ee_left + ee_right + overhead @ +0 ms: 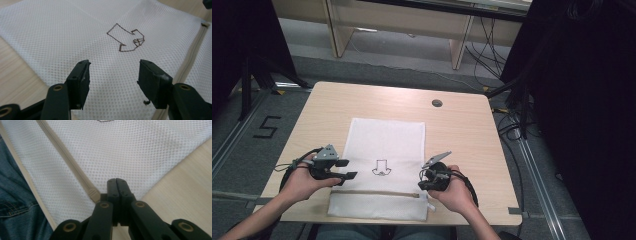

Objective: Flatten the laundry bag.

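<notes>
Mesh laundry bag (384, 150), white, lies flat on the wooden table (462, 130), its near end reaching the table's front edge. Zipper (377, 193) runs across the near end; a small drawn shirt outline (381, 168) sits mid-bag. Bare tabletop on both sides and beyond the far edge; a round grommet (437, 103) sits well apart at the back. Left gripper (113, 72) hovers over the bag's left edge, jaws spread wide, nothing between them. Right gripper (116, 185) at the bag's right edge near the zipper end, jaws pressed together, nothing visibly pinched.
</notes>
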The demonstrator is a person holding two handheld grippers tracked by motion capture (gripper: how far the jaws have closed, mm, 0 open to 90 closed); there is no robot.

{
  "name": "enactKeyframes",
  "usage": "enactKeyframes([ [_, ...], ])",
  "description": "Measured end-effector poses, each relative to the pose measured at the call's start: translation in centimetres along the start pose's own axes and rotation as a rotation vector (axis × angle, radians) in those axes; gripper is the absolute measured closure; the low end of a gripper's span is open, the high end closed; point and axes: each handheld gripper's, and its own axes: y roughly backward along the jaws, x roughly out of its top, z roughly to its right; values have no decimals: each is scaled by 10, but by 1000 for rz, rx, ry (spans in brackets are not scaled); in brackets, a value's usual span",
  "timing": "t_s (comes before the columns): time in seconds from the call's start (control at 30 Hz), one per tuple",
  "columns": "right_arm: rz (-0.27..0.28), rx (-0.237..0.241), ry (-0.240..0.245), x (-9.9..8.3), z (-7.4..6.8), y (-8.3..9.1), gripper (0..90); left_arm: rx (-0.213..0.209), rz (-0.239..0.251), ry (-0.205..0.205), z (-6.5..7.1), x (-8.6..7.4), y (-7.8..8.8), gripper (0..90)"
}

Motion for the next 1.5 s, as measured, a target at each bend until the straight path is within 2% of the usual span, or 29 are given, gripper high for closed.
enactKeyframes([
  [0.07,-12,-5,-5,1,2,-1,900,-8,-2,-7,2,0,-1,459],
  [0.13,-14,-9,-10,1,4,-3,900,-21,-28,-37,4,-1,1,474],
  [0.2,-43,12,-18,0,6,-7,900,-49,-54,-22,9,-5,0,516],
  [0.27,-58,21,-18,0,7,-8,900,-53,-72,-31,10,-6,1,536],
  [0.4,-72,26,-19,-3,7,-14,900,-64,-115,-49,15,-6,-7,535],
  [0.43,-75,23,-20,-3,7,-15,900,-73,-124,-65,16,-6,-9,530],
  [0.5,-82,24,-13,-5,7,-19,894,-70,-138,-66,18,-8,-12,520],
  [0.53,-87,21,8,-5,8,-23,890,-76,-150,-87,17,-8,-13,513],
  [0.6,-95,17,0,-5,7,-24,885,-82,-174,-73,18,-11,-17,511],
  [0.67,-99,10,14,-5,7,-26,880,-102,-244,-134,15,-11,-17,506],
  [0.7,-102,4,16,-5,6,-27,880,-90,-244,-129,16,-10,-17,506],
  [0.77,-109,0,20,-5,6,-28,882,-89,-245,-144,15,-10,-17,505],
  [0.8,-110,-3,20,-5,5,-29,883,-93,-247,-124,15,-10,-18,505],
  [0.83,-110,-4,12,-6,4,-30,885,-93,-248,-124,15,-10,-18,506],
  [0.97,-114,-19,48,-6,6,-31,900,-93,-246,-120,16,-10,-18,509],
  [1.0,-123,-34,46,-6,5,-30,900,-91,-247,-128,16,-10,-18,510],
  [1.13,-121,-39,36,-7,6,-30,900,-102,-239,-126,17,-10,-19,508],
  [1.17,-134,-38,7,-7,4,-29,900,-99,-246,-133,17,-10,-19,508],
  [1.2,-135,-43,15,-8,4,-29,900,-103,-239,-118,18,-10,-21,507],
  [1.23,-134,-46,26,-8,5,-28,900,-102,-243,-130,17,-9,-21,507],
  [1.3,-132,-51,19,-10,5,-28,900,-99,-241,-137,18,-9,-21,507],
  [1.43,-111,-48,41,-12,7,-28,900,-102,-242,-134,18,-8,-21,507],
  [1.47,-119,-49,12,-12,4,-27,900,-107,-240,-129,18,-8,-22,507],
  [1.5,-122,-49,20,-12,5,-27,900,-109,-245,-127,19,-8,-21,507],
])
